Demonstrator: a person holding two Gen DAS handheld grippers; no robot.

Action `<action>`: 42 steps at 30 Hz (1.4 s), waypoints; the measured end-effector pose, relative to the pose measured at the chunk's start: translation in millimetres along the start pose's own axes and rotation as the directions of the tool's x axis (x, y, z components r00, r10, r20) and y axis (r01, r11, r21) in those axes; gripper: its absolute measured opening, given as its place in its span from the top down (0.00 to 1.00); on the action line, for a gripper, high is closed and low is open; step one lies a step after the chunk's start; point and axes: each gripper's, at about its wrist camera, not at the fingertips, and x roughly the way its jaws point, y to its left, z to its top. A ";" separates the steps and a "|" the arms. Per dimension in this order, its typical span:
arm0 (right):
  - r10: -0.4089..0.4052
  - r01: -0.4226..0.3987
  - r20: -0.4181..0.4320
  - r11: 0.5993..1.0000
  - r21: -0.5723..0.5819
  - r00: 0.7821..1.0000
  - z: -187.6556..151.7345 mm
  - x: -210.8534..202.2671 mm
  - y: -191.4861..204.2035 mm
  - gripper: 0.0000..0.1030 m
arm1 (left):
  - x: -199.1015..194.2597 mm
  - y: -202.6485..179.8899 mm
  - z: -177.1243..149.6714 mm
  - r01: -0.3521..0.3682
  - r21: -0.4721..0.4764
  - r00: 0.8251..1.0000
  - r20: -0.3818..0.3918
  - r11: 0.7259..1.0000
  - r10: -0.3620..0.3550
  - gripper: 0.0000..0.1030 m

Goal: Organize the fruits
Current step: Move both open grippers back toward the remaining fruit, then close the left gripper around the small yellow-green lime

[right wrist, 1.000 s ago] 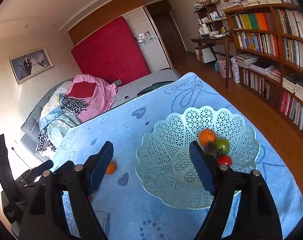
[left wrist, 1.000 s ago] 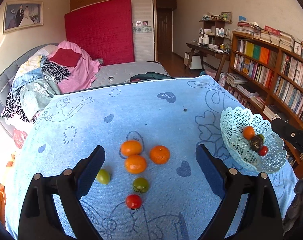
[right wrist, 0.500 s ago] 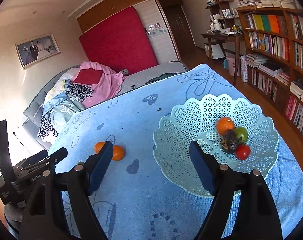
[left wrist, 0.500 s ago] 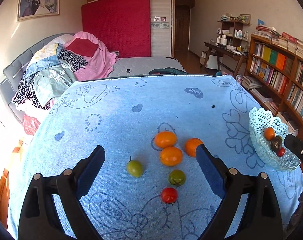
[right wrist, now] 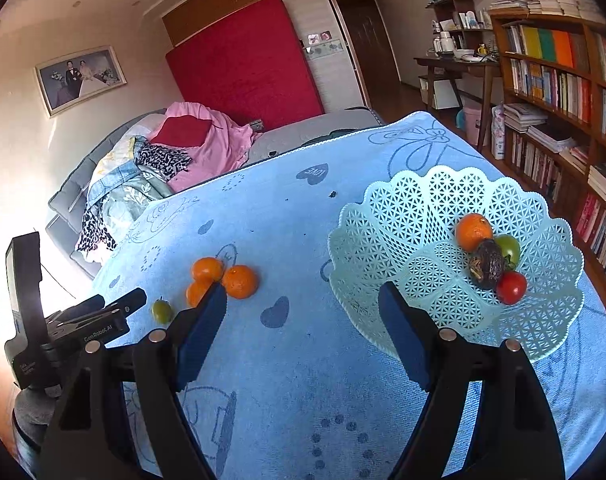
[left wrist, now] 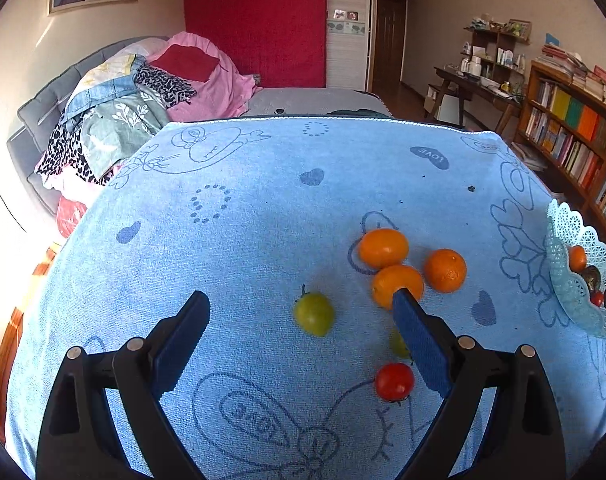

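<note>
Three oranges point(left wrist: 383, 247) lie in a cluster on the blue cloth, also in the right wrist view point(right wrist: 240, 281). A green tomato point(left wrist: 314, 314) lies between the fingers of my open, empty left gripper point(left wrist: 299, 312). A red tomato point(left wrist: 394, 381) and a second green one point(left wrist: 397, 343), partly hidden by my right finger, lie nearby. The pale mint lattice basket point(right wrist: 431, 200) holds an orange point(right wrist: 473, 231), a green tomato point(right wrist: 510, 249), a dark fruit point(right wrist: 486, 265) and a red tomato point(right wrist: 511, 287). My right gripper point(right wrist: 303, 308) is open and empty, near the basket's left rim.
The blue cloth point(left wrist: 263, 184) covers the table. The left gripper body point(right wrist: 63, 328) shows at the left of the right wrist view. A bed with piled clothes point(left wrist: 143, 92) is behind; a bookshelf point(right wrist: 563, 92) and desk stand at the right.
My left gripper has swung left, so the loose fruit shifted right and the green tomato now sits between its fingers. My right gripper has turned left; the basket moved right in its view.
</note>
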 end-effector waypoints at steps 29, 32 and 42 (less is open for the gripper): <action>0.030 -0.041 -0.067 0.984 -0.172 0.997 -29.9 31.2 42.6 0.18 | 56.5 5.6 -17.8 0.028 0.034 0.994 -0.111 0.999 -0.024 0.62; 0.061 -0.075 -0.094 0.987 -0.144 0.994 -28.6 36.8 42.8 0.18 | 52.9 4.3 -18.6 0.046 0.038 0.994 -0.096 0.998 -0.043 0.72; 0.129 -0.154 -0.194 0.981 -0.119 0.973 -17.9 70.3 62.4 0.18 | 35.3 14.6 -18.0 0.031 -0.002 0.999 -0.042 1.000 -0.031 0.72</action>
